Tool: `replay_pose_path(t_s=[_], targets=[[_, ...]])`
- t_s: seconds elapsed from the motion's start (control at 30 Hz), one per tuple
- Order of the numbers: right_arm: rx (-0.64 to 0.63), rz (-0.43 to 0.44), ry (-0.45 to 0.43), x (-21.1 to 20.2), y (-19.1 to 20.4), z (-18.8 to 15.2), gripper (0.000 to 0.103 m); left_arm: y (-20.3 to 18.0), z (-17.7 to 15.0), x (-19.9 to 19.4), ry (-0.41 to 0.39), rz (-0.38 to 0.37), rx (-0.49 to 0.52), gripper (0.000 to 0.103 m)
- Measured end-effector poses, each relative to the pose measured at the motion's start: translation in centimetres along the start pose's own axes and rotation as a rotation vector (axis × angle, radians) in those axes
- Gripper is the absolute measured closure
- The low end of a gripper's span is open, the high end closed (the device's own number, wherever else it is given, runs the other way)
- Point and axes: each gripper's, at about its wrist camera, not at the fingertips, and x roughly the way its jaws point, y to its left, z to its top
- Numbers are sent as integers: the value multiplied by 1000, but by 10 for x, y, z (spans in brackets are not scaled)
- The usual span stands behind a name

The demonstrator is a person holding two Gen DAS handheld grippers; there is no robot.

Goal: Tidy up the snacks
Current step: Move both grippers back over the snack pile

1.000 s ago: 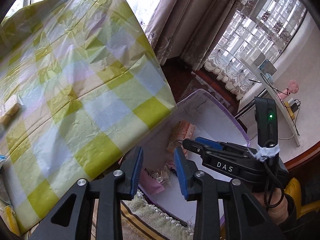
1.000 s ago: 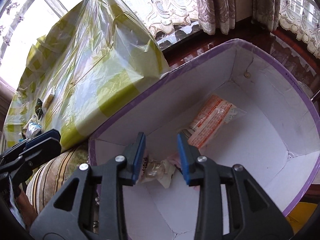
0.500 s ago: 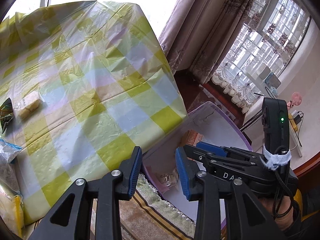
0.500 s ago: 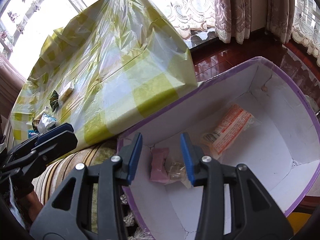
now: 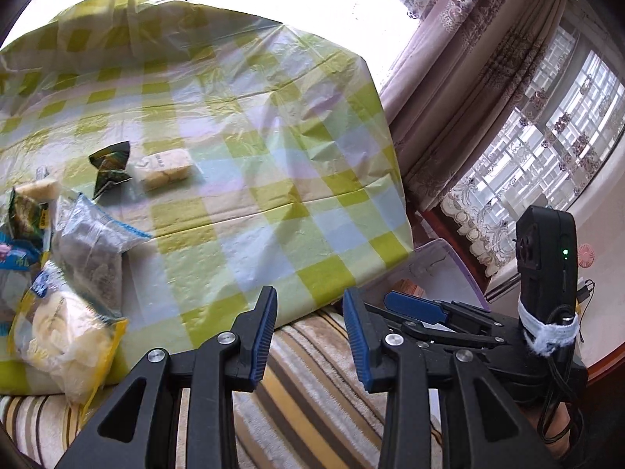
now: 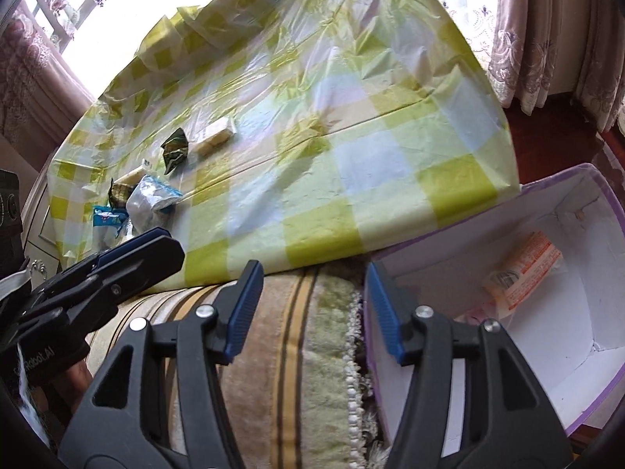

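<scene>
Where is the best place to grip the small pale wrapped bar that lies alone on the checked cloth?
Probably across the narrow width of the pale bar, at mid-length, with a claw coming down from above. It lies flat, its long sides bare, and only the dark green wrapper sits near one end.

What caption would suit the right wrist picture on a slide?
Open right gripper poised between the snack-strewn checked tablecloth and the purple-rimmed box holding an orange packet.

Left gripper and right gripper hover side by side, fingers apart, empty.
</scene>
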Motion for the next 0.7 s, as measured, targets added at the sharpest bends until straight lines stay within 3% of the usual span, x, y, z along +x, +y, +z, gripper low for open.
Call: replay_pose_path(t_s=[0.43,0.6,0.7], targets=[[-86,51,42,29,75,11,34,114,-39,-76,-109,95,-342,65],[-95,66,55,42,94,14,31,147,-54,-88,-119,97,-465,45],[-108,88,60,49,107,16,30,158,-58,-83,-102,66,-517,42]])
